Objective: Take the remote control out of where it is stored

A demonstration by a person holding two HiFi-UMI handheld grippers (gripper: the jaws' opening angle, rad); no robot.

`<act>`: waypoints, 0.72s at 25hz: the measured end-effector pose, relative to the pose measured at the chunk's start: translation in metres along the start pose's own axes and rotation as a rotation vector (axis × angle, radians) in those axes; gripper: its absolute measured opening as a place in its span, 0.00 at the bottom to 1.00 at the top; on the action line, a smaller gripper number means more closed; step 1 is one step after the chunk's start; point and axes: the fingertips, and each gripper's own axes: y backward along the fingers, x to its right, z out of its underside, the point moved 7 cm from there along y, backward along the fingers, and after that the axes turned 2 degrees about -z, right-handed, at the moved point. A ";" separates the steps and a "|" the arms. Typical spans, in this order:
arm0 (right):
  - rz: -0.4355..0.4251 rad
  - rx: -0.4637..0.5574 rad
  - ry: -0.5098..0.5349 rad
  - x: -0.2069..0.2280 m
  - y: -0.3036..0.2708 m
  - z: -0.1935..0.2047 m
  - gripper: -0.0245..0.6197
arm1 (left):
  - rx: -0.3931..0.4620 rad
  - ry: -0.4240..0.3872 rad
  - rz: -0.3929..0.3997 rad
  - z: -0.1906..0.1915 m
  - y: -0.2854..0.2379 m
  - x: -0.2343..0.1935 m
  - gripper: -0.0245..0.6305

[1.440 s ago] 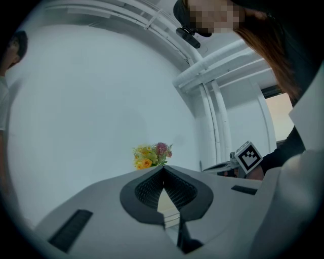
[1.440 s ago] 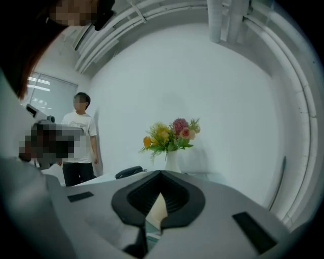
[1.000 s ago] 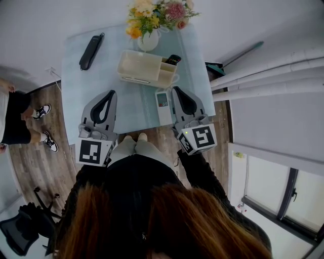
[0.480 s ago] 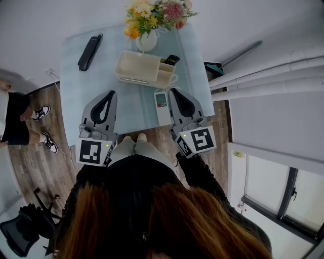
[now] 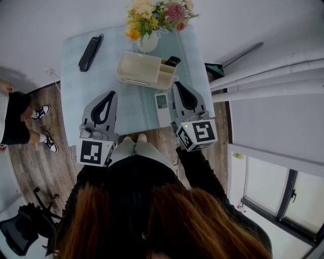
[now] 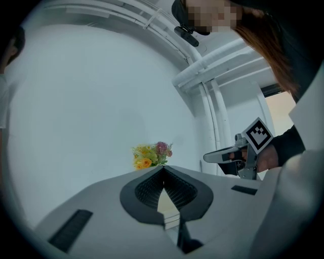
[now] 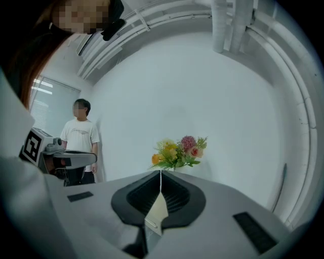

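Note:
A cream storage box (image 5: 142, 69) stands on the pale blue table (image 5: 81, 86), in front of a vase of flowers (image 5: 150, 15). A black remote (image 5: 172, 60) sticks up from the box's right compartment. A white remote (image 5: 162, 107) lies flat near the table's front edge, just left of my right gripper (image 5: 175, 84). That gripper is shut and empty, its tip close to the box's right end. My left gripper (image 5: 112, 92) is also shut and empty over the table's front left. In both gripper views the jaws meet with nothing between them.
A long black remote-like object (image 5: 90, 51) lies at the table's back left. A person (image 7: 81, 136) stands left of the table, their shoes (image 5: 45, 126) showing on the wooden floor. A dark chair (image 5: 20, 232) stands at the lower left, and white pipes (image 5: 263, 81) run along the right.
My right gripper has edged slightly forward toward the box. The left gripper and the things on the table have stayed put.

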 end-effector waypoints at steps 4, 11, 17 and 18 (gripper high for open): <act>0.032 -0.020 -0.001 0.014 -0.006 -0.001 0.06 | 0.004 0.005 -0.004 0.000 0.001 -0.001 0.04; 0.105 -0.104 0.008 0.040 -0.034 0.017 0.06 | -0.004 0.009 -0.026 -0.002 0.003 -0.004 0.04; 0.152 -0.149 0.002 0.057 -0.061 0.033 0.07 | 0.001 0.006 -0.029 -0.001 0.004 -0.006 0.04; 0.160 -0.156 -0.007 0.060 -0.065 0.037 0.07 | 0.001 0.006 -0.030 -0.001 0.004 -0.006 0.04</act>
